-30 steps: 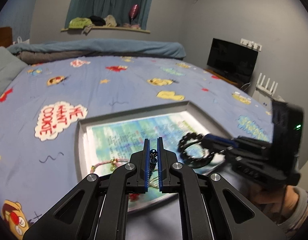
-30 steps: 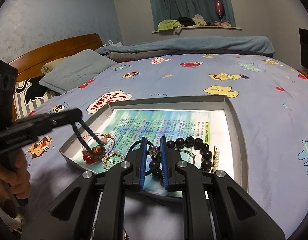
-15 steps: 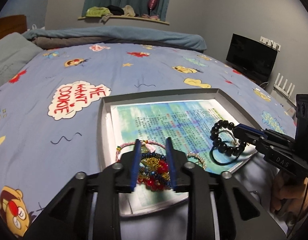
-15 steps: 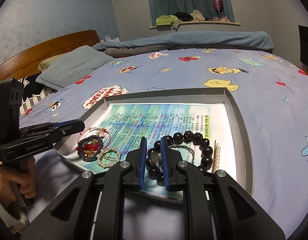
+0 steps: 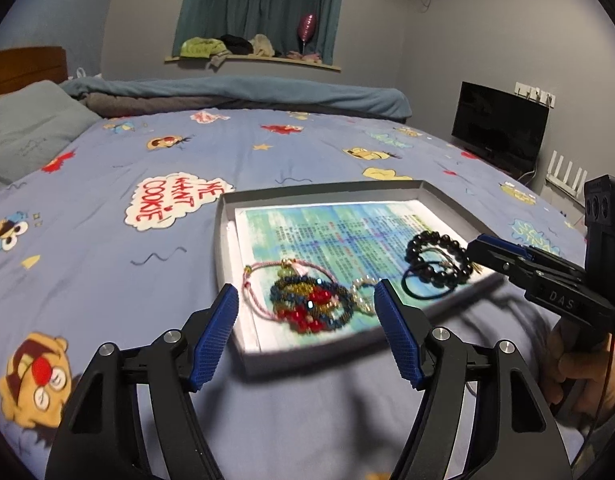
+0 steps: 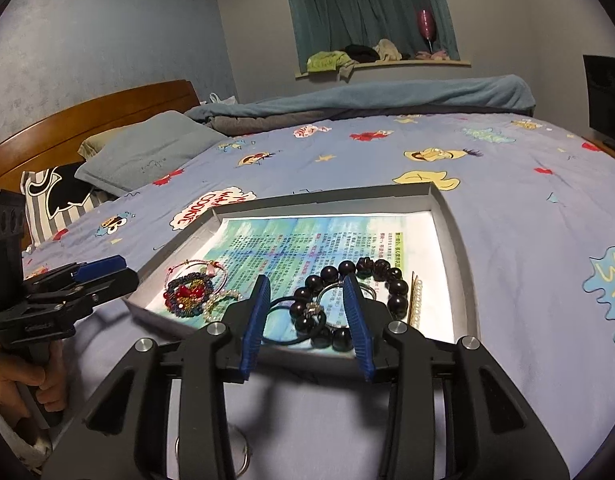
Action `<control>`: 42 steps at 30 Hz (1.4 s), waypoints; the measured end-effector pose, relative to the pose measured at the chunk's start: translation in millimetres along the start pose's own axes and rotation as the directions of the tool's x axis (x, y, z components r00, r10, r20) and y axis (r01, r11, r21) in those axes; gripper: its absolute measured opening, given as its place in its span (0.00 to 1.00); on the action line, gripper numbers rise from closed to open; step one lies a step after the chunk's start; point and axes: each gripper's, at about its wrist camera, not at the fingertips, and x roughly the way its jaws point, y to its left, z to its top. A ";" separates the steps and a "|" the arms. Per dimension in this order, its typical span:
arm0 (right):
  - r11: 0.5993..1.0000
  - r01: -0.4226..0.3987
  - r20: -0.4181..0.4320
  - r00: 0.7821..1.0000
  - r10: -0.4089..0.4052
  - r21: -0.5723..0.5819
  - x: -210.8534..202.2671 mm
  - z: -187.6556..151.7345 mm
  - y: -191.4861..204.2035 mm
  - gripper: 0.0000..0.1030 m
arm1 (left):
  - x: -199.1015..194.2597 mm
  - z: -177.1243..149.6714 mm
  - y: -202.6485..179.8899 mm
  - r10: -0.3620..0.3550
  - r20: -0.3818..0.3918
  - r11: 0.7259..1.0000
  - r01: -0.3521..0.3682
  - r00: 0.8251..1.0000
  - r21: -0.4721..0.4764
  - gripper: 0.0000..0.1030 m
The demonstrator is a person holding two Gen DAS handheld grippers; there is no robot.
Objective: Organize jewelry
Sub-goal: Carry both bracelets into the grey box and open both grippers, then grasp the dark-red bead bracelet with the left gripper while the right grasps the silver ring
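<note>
A shallow grey tray (image 5: 223,240) (image 6: 451,216) lined with a printed sheet lies on the bed. At its near left lie a red and blue beaded piece (image 5: 311,304) (image 6: 187,294), a pink cord bracelet (image 5: 255,284) and a pearl bracelet (image 5: 363,292) (image 6: 223,300). At its near right lie a dark bead bracelet (image 5: 435,260) (image 6: 347,276), a black hair tie (image 6: 283,320) and a pearl hairpin (image 6: 415,300). My left gripper (image 5: 307,332) is open and empty just before the beaded piece. My right gripper (image 6: 307,320) is open and empty over the dark bracelet.
The tray sits on a blue cartoon-print bedsheet (image 5: 147,168). Pillows (image 6: 147,152) and a wooden headboard (image 6: 87,112) are at the left, a TV (image 5: 499,128) at the right. A metal ring (image 6: 243,456) lies on the sheet under my right gripper.
Both grippers have let go of their jewelry into the tray, opened wide and drawn back toward the near edge.
</note>
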 end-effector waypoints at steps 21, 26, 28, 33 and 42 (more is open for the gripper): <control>1.000 0.017 -0.001 1.000 -0.017 -0.027 -38.1 -29.3 15.1 0.74 | -41.1 -53.0 -18.2 -0.036 -0.014 0.999 0.035 0.999 -0.015 0.80; 0.999 0.012 -0.019 1.000 -0.013 -0.040 -40.8 -34.0 20.1 0.87 | -48.6 -70.6 -26.6 -0.060 -0.032 0.998 0.060 0.998 0.001 0.81; 0.999 0.013 -0.024 1.000 -0.014 -0.047 -41.7 -35.8 22.4 0.92 | -49.9 -76.2 -28.4 -0.083 -0.036 0.997 0.083 0.996 -0.004 0.82; 0.998 0.015 -0.036 0.999 -0.018 -0.064 -43.1 -40.2 27.1 0.94 | -59.6 -91.8 -34.5 -0.114 -0.017 0.993 0.114 0.993 -0.011 0.90; 0.997 0.004 -0.060 0.998 -0.009 -0.076 -43.1 -44.8 30.4 0.94 | -69.6 -108.0 -48.7 -0.166 -0.040 0.986 0.167 0.985 0.023 0.91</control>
